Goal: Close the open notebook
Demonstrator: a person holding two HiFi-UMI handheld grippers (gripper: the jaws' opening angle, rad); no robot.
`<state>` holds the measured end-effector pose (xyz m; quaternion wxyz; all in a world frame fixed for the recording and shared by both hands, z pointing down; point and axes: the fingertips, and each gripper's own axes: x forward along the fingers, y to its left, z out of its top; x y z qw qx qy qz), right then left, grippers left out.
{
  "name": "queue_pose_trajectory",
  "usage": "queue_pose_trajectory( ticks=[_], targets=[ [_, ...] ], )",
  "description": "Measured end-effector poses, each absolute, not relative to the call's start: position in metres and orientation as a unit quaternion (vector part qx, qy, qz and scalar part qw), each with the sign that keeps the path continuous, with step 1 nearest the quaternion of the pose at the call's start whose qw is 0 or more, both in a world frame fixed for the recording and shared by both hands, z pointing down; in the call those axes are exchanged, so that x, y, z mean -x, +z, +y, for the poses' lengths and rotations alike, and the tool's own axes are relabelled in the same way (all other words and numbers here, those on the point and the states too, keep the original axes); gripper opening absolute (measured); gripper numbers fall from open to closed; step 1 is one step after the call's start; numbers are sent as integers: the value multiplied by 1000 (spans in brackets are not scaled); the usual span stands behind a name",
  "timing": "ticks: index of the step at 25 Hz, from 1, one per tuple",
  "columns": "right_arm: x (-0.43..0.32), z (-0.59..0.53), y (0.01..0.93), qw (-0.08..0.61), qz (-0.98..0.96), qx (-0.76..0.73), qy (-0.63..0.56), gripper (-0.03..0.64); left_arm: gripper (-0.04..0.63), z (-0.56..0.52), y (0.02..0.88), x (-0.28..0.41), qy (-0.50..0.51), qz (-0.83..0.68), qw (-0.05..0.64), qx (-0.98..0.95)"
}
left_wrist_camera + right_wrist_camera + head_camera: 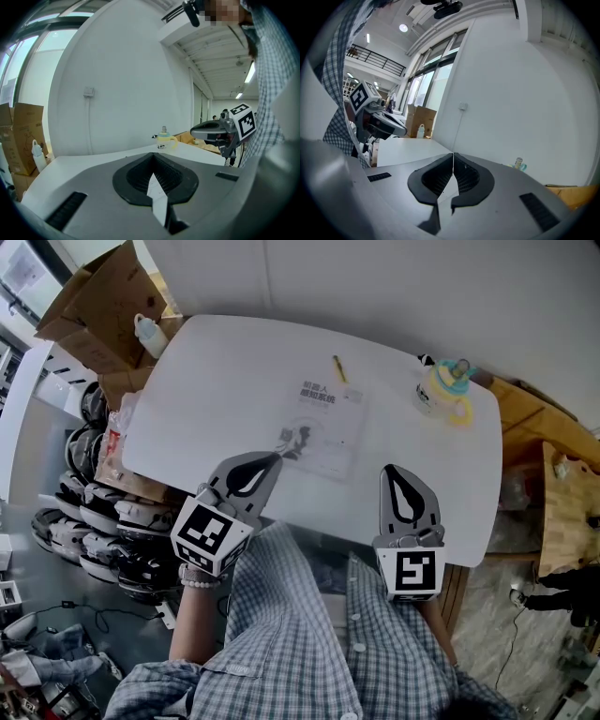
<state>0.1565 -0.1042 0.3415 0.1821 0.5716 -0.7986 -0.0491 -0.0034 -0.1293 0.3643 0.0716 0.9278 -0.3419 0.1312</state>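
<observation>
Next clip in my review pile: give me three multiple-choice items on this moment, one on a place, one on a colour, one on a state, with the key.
1. Where does the pen lie?
A. on the floor
B. on the table, just past the notebook
C. on a chair

2. What colour is the cup?
A. yellow
B. red
C. black

3. How do the right gripper jaws stand?
A. wide apart
B. shut on the pen
C. together, with nothing held

Key:
1 B: the head view shows it on the white top beyond the notebook's far edge.
2 A: its body and handle are yellow.
3 C: the right gripper view shows the tips meeting with nothing between them.
</observation>
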Motion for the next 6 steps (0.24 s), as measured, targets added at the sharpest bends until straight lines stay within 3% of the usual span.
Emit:
queue_pose_trajectory(
  ticks=[6],
  targets=[
    [-155,-104,342,179,-799,-573,-46,21,8,-128,368,3,137,-340,73,-927]
  ],
)
